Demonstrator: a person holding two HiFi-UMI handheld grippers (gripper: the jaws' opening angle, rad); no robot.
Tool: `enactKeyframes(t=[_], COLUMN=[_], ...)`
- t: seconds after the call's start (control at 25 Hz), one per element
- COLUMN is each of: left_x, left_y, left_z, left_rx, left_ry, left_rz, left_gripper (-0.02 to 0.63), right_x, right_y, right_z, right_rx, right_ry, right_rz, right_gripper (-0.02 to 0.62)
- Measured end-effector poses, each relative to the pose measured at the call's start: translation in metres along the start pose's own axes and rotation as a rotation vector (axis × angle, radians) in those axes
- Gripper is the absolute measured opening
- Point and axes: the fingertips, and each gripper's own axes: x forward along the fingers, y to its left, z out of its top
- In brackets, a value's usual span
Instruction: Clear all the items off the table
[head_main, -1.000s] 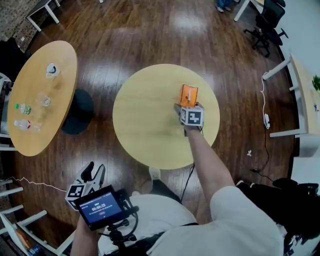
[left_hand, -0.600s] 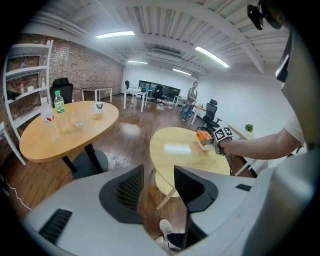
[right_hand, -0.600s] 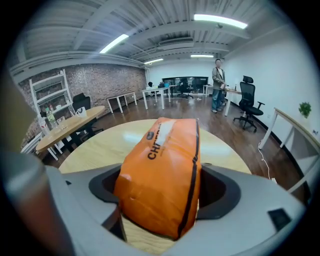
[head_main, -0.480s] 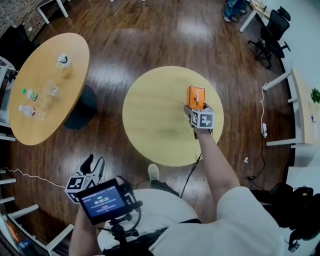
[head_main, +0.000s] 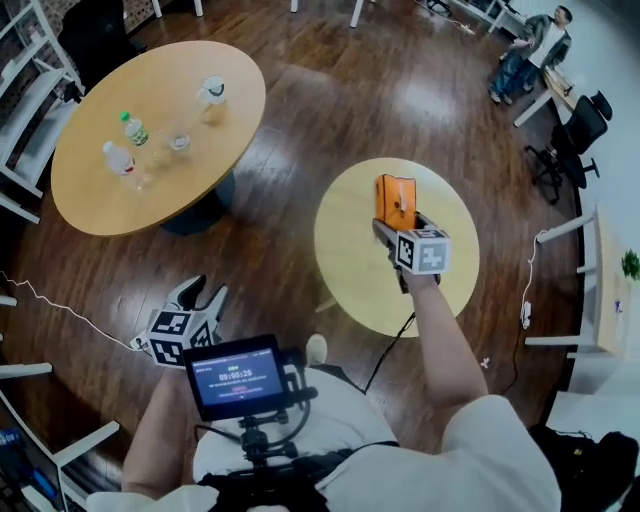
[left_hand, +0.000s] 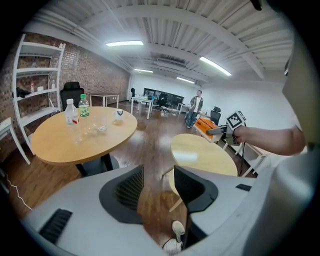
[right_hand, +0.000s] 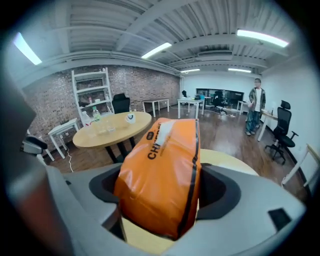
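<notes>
R tongs (head_main: 388, 228) just closed on orange pouch (head_main: 396, 200), pinching it mid-body, lifted above small counter (head_main: 345, 265), toward its far edge. L tongs (head_main: 203, 294) spread, empty. Risk: soft, slick pouch squashes & slips out w/ a fast swing.

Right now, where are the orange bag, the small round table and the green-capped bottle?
orange bag (head_main: 397, 203), head view, middle of its face.
small round table (head_main: 350, 250), head view, bare top to the left of the bag.
green-capped bottle (head_main: 134, 131), head view, its body on the bigger table.
</notes>
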Motion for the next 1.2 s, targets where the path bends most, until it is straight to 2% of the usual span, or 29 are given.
enactKeyframes(t=[0.28,0.56,0.88,1.2], left_x=[-0.040,-0.084,-0.121,-0.117], left_y=[0.107,0.172,0.241,0.307], left_z=[0.003,-0.006,-0.019,-0.019], left_rx=[-0.064,-0.088,-0.171,-0.244], left_ry=[-0.042,-0.063,-0.088,-0.087], left_rz=[0.061,0.088,0.186,0.299], left_gripper=[0.195,0.194,0.195,0.194], right_x=[0.025,0.052,0.115,0.232], right_y=[0.144,0.252,0.324,0.359], right_z=[0.038,0.058,0.080,0.133], right_rx=[-0.099,-0.163,-0.212,-0.239], right_ry=[0.004,0.024,0.074,0.108], right_rz=[0.101,0.176,0.248,0.283], right_gripper=[0.422,0.422,0.422,0.422])
